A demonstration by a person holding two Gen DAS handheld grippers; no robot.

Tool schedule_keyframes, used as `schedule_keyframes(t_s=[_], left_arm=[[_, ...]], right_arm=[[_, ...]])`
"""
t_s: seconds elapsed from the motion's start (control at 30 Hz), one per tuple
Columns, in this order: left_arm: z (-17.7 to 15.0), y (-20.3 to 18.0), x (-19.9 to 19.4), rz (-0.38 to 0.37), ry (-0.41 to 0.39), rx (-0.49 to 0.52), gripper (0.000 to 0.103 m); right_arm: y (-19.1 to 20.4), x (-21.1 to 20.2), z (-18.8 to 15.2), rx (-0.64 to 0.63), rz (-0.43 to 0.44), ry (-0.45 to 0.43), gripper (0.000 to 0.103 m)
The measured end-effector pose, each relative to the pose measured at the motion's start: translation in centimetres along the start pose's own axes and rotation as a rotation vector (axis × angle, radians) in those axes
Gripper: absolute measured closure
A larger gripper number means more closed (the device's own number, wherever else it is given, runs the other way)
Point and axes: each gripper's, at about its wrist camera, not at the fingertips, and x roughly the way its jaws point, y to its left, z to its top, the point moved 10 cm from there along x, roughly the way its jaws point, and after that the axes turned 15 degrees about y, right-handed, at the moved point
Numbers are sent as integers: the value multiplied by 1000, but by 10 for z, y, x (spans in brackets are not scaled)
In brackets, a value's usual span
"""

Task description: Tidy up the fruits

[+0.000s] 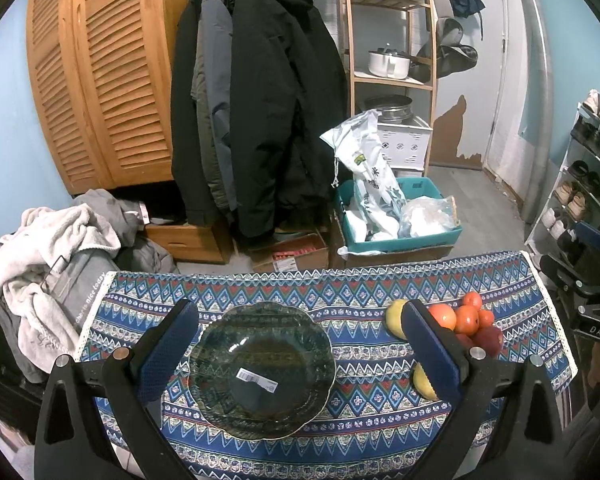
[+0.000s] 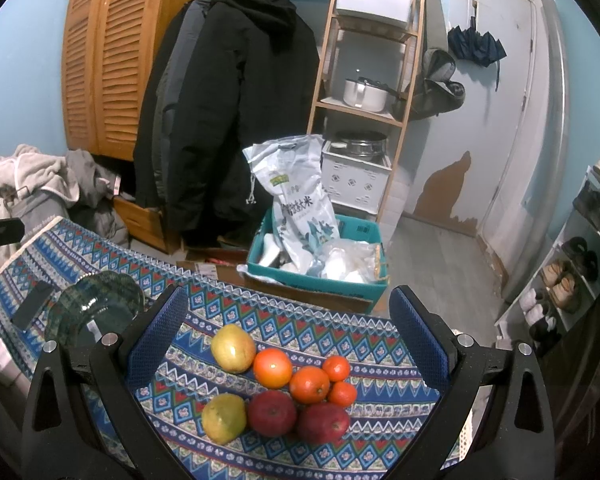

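Honestly, the fruit pile (image 2: 284,388) sat right between the right tool's (image 2: 288,340) wide-open fingers; the glass plate (image 1: 262,368) lay under the left tool (image 1: 300,344), also wide, empty.

White letters "DAS" are showing on the right gripper's black body (image 1: 599,330). A grey garment (image 1: 85,284) is displaying "nice today". Chinese characters "大米" are appearing on the white sack (image 2: 296,208).

Left gripper (image 1: 300,322): jaws spread wide, nothing between the pads, held level above the table's near edge. Right gripper (image 2: 288,312): likewise wide apart, empty, poised nearer the table's right end.
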Motion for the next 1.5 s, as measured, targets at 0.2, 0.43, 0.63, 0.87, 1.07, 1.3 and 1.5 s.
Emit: schedule_keyframes(t_s=[0.2, 0.43, 0.63, 0.87, 1.07, 1.3, 1.5], left_arm=[[0, 0, 0, -1, 1, 0, 1], [0, -1, 0, -4, 0, -3, 1], [-2, -3, -1, 3, -2, -6, 1], [-1, 0, -1, -3, -3, -10, 1], [-1, 0, -1, -7, -4, -9, 1], [0, -3, -3, -20, -10, -3, 1], [0, -8, 0, -20, -5, 12, 1]], right_arm=[[0, 0, 0, 1, 1, 1, 4], [0, 0, 0, 1, 1, 2, 4], [1, 0, 1, 1, -1, 1, 4], [-7, -2, 1, 12, 2, -10, 4], [-8, -3, 1, 25, -3, -12, 4], [-11, -5, -1, 29, -11, -14, 4], [-16, -5, -2, 38, -15, -12, 4]])
